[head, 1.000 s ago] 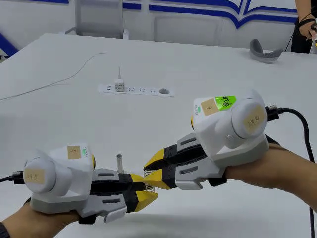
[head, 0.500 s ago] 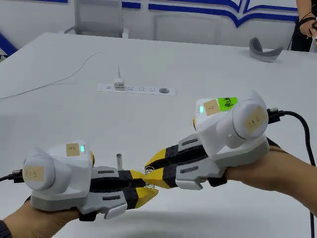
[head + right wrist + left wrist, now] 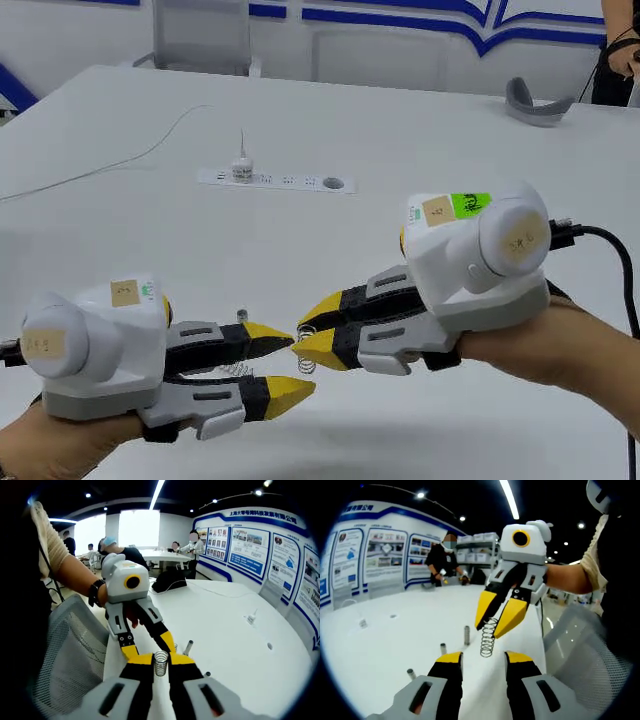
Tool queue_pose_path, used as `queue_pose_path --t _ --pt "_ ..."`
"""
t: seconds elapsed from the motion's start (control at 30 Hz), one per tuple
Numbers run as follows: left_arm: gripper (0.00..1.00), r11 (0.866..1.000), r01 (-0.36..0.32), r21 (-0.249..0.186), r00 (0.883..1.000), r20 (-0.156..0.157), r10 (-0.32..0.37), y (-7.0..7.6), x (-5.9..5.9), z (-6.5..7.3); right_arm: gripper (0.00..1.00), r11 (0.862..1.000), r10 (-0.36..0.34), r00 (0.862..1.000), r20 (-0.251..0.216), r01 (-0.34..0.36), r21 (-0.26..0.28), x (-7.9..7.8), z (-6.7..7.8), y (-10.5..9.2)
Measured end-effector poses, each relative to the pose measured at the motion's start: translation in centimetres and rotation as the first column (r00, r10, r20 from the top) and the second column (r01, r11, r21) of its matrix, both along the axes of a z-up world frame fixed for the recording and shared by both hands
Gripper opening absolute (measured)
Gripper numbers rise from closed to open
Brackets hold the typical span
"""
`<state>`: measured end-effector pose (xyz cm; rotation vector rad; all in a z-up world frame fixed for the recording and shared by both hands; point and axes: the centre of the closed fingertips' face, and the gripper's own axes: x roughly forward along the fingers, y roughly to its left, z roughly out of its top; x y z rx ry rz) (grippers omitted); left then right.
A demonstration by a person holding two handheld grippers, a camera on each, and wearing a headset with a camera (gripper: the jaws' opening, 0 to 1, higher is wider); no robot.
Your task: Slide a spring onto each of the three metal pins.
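Right gripper (image 3: 299, 338) is clamped on one end of the spring (image 3: 489, 637), near the closest pin (image 3: 467, 635) — likely light, bendy and slippery, so hold the end coils and leave the bore free. Left gripper (image 3: 485, 656) jaws apart, beside that pin.

A wide white table (image 3: 380, 130) carries everything. Toward its far middle lies a white power strip (image 3: 270, 181), with a small white adapter (image 3: 241, 168) plugged in upright. A thin pale cable (image 3: 130, 163) trails across the left part of the top. A grey curved band (image 3: 532, 103) rests near the far right edge. Three short metal pins (image 3: 443, 648) stand upright in a row on the near part, apart from one another.
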<state>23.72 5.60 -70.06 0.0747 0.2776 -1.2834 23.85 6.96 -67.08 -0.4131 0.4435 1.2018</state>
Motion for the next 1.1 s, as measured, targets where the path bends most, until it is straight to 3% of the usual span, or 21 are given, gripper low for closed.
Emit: queue_pose_path --t 0.2,0.47,0.73,0.93,1.1 --pt "0.40 1.000 -0.023 0.011 1.000 0.010 0.023 0.8 0.1 0.1 0.12 0.999 -0.032 0.999 0.009 0.032 0.008 0.7 0.1 -0.4" --pt "0.46 0.998 -0.062 0.020 0.997 0.052 0.061 2.1 0.4 0.7 0.12 0.997 -0.074 0.997 0.020 0.074 0.027 1.7 0.5 -1.0" --pt "0.52 0.993 -0.115 0.020 0.992 0.061 0.114 3.6 1.0 0.8 0.12 0.994 -0.109 0.993 0.040 0.108 0.035 2.7 0.7 -1.5" --pt "0.56 0.986 -0.164 0.021 0.984 0.072 0.162 4.9 1.5 0.9 0.12 0.983 -0.179 0.982 0.057 0.175 0.059 4.4 1.0 -2.3" --pt "0.59 0.978 -0.208 0.010 0.977 0.056 0.207 5.7 2.0 0.9 0.12 0.968 -0.243 0.967 0.072 0.237 0.084 5.9 1.2 -2.9"
